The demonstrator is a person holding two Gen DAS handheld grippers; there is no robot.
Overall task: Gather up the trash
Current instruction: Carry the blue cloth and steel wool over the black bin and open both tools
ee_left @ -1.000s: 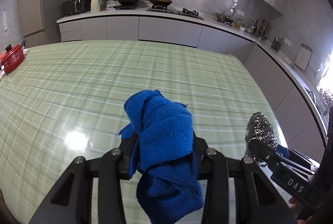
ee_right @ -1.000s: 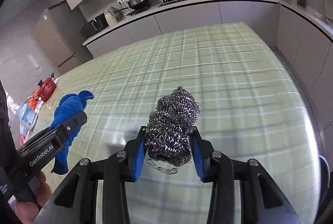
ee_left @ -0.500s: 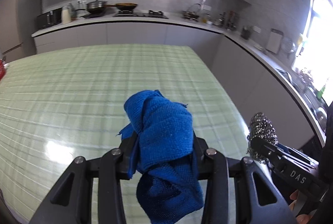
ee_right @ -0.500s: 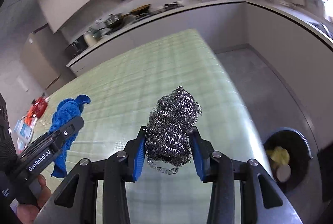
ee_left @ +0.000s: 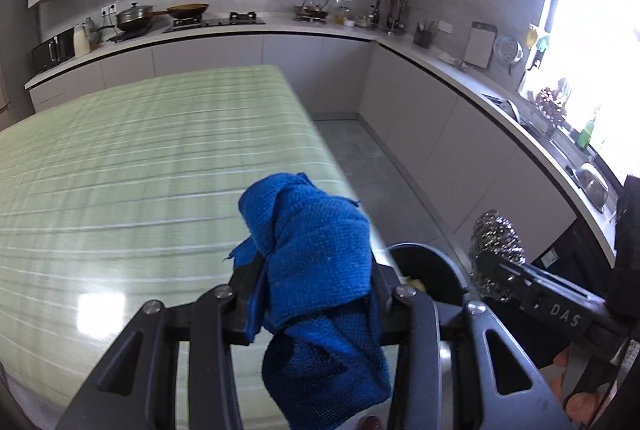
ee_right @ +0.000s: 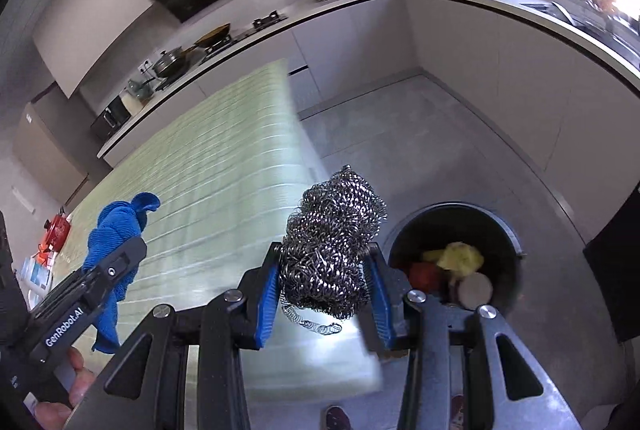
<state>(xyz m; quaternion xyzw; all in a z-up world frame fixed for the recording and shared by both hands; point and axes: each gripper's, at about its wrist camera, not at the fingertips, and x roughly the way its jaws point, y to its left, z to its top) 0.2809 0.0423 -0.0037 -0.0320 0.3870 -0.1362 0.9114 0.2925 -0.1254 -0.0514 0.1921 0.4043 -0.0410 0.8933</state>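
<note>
Left gripper, black-framed, is seen clamped on a crumpled blue knitted cloth; the cloth is bunched between both jaws, with a fold rising above them and a tail hanging below. Right gripper, black with blue pads, is closed on a ball of silver steel-wool scourer, which is pinched from both sides, with 1 loose wire curl dangling beneath it.

Both loads are held in the air near the right-hand edge of the table covered with a pale green checked cloth. In the left wrist view the blue cloth is seen over that edge, and the scourer is seen further right, over grey floor.

1 round black trash bin is noted on the grey tiled floor, just beside the table corner. In the right wrist view it lies just right of the scourer and lower in the frame. Its contents are visible: 1 yellow crumpled piece, 1 red item and 1 pale round disc. In the left wrist view only part of the bin rim is seen behind the blue cloth.

Fingers of the person are visible on both gripper handles. At the far left table edge 1 small red pot is recorded.
</note>
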